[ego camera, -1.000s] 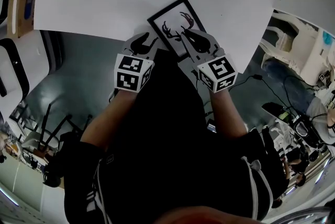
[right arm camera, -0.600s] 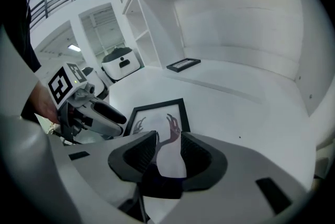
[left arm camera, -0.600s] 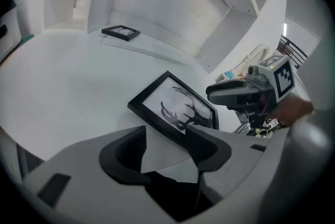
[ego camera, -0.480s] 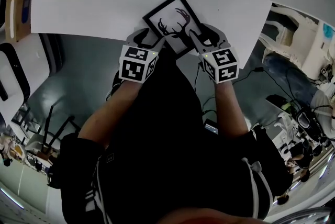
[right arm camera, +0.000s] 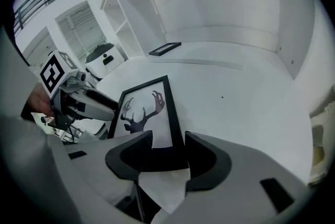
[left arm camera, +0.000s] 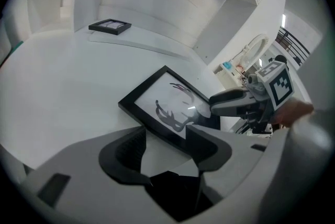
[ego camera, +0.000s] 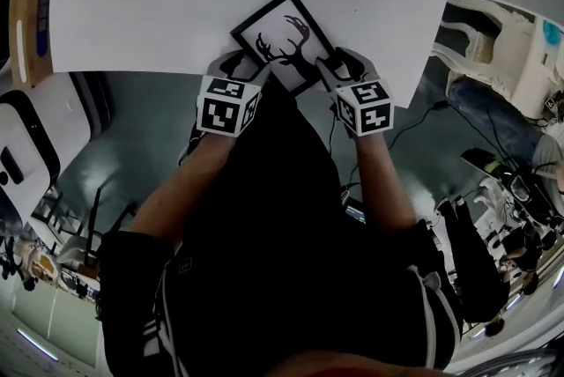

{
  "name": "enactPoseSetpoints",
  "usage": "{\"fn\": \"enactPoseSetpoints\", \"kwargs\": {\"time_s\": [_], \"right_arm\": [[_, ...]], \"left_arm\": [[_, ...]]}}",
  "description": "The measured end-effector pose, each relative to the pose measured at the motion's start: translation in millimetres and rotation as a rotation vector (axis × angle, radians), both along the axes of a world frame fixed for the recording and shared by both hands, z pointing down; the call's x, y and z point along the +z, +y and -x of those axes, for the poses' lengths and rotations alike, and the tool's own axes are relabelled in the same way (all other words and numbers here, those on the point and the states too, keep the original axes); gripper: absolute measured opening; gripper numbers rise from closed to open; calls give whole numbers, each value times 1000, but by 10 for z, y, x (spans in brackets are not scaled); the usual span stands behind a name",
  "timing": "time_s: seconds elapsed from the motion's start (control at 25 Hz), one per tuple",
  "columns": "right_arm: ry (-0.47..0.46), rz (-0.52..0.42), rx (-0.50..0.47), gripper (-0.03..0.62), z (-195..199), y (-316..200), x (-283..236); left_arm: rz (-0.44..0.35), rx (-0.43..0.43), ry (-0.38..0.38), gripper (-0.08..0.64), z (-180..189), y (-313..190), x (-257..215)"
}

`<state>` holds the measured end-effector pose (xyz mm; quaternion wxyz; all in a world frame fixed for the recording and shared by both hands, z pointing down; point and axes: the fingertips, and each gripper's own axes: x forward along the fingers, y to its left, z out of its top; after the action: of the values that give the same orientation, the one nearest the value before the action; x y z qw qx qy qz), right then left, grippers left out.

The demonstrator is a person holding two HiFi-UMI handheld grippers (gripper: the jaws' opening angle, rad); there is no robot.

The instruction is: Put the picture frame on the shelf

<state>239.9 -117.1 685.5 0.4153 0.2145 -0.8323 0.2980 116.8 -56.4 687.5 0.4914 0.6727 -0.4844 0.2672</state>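
Since left gripper point(ego camera: 235, 65) and right gripper point(ego camera: 347, 62) jaws just opened around its edges, hold the likely stiff, breakable picture frame point(ego camera: 282, 40) there.

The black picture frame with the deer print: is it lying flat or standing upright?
Lying flat, face up: the black picture frame rests on the white table, its deer print facing the head camera.

A second small black frame point(left arm camera: 110, 25) lies flat at the far end of the white tabletop point(ego camera: 159, 5). A white plastic chair point(ego camera: 507, 58) stands past the table's right edge, a cardboard sheet point(ego camera: 40, 5) lies beside its left edge, and a black cable point(ego camera: 414, 121) trails over the grey floor point(ego camera: 132, 129)
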Motion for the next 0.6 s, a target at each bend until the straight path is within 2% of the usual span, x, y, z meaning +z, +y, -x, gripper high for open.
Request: {"fn": "enactPoseSetpoints", "kwargs": {"time_s": [0.2, 0.44, 0.6], "right_arm": [[-34, 68, 77, 186, -69, 200, -4], [-64, 147, 63, 186, -64, 468, -1], [-68, 136, 86, 186, -47, 366, 18]], "left_arm": [[5, 28, 14, 232, -23, -71, -19], [-14, 74, -3, 232, -27, -232, -63], [-18, 115, -26, 230, 30, -292, -51]]}}
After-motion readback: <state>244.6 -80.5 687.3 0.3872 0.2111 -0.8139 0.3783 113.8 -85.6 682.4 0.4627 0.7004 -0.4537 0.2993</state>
